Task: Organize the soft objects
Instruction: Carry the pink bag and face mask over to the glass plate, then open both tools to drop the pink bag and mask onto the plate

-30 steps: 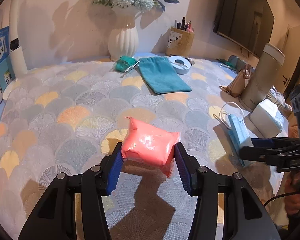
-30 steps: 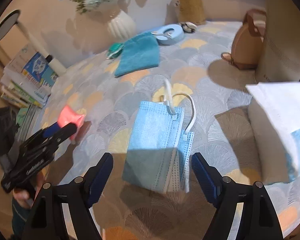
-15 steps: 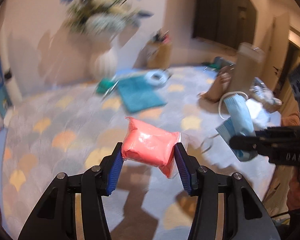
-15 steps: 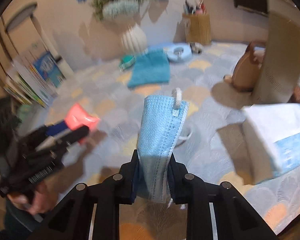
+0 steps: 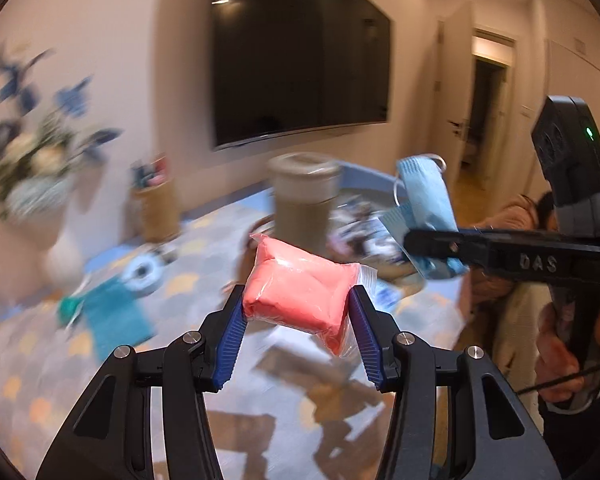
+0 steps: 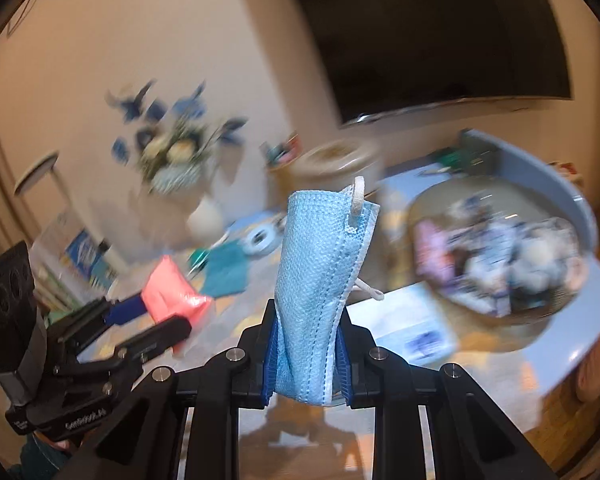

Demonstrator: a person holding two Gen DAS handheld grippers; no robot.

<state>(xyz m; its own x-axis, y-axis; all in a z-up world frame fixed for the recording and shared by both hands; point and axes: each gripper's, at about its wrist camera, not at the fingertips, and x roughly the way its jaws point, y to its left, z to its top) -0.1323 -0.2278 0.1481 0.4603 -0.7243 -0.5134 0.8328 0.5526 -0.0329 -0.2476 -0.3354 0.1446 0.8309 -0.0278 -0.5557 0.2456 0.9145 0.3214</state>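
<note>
**Now both grippers are carrying soft things above the table**

Right now you are squeezing the pink packet point(image 5: 300, 294) between the blue pads point(image 5: 231, 338) of your left gripper point(image 5: 296, 334). The jaws are standing partly closed, only as far apart as the packet is wide, and the packet's clear wrapper is sticking out past the right pad. The packet is hanging in the air above the patterned table point(image 5: 40, 360), well apart from its surface.

Your right gripper point(image 6: 306, 354) is pinching the blue face mask point(image 6: 322, 280). Its jaws are drawn almost together, with only the folded mask between them. The mask is standing upright out of the jaws, one white ear loop point(image 6: 358, 200) poking up at its top edge and another trailing off its right side. It too is being held above the table, clear of it.

In the left wrist view the mask is showing to the right of the packet and higher. Everything on the table is looking blurred: a teal cloth point(image 5: 116, 320) lying toward the table's left part, a flower vase point(image 5: 40, 196) at its far left edge, a tan cylinder point(image 5: 304, 204) standing at its far side behind the packet, and a basket point(image 6: 500, 264) of mixed items sitting at its right end.
</note>
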